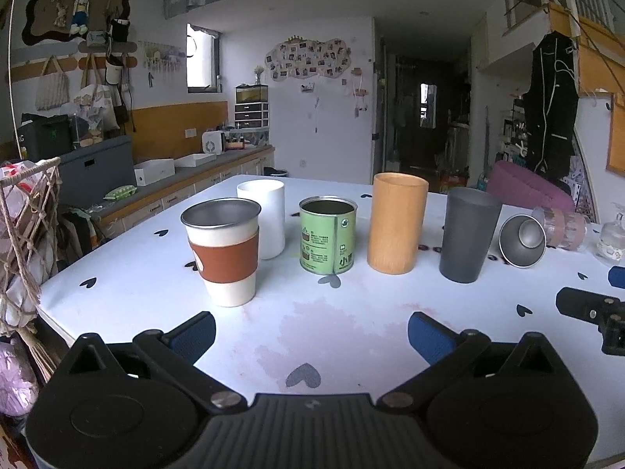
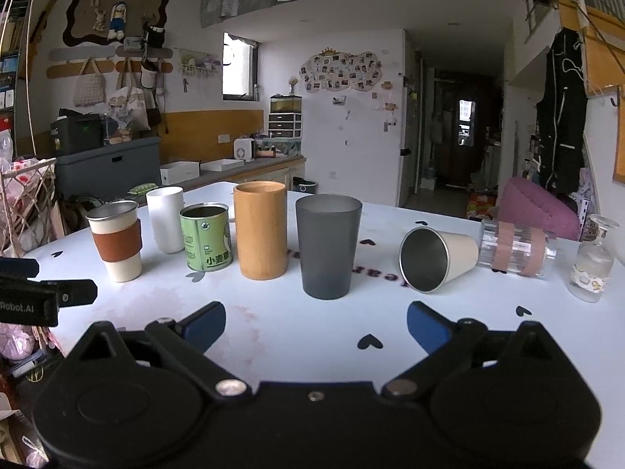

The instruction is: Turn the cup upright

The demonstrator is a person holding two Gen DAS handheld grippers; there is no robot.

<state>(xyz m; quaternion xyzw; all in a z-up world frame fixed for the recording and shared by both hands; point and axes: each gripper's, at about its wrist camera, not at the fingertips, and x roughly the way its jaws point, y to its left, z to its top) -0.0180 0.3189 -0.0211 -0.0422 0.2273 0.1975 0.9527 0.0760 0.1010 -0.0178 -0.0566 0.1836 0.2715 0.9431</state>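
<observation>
A steel-lined cream cup (image 2: 439,258) lies on its side on the white table (image 2: 312,324), mouth toward me; it also shows in the left wrist view (image 1: 522,240). Behind it a clear ribbed glass with pink bands (image 2: 515,252) also lies on its side. Five cups stand upright in a row: a sleeved cup (image 2: 115,239), a white cup (image 2: 166,219), a green tin (image 2: 206,236), a wooden cup (image 2: 261,230) and a dark grey cup (image 2: 328,245). My right gripper (image 2: 315,324) is open and empty, short of the grey cup. My left gripper (image 1: 311,332) is open and empty, short of the green tin (image 1: 329,235).
A small glass bottle (image 2: 593,260) stands at the table's right edge. A net bag (image 1: 27,242) hangs off the left side. A counter with boxes (image 1: 175,168) runs behind the table on the left. A purple cushion (image 2: 539,207) sits behind on the right.
</observation>
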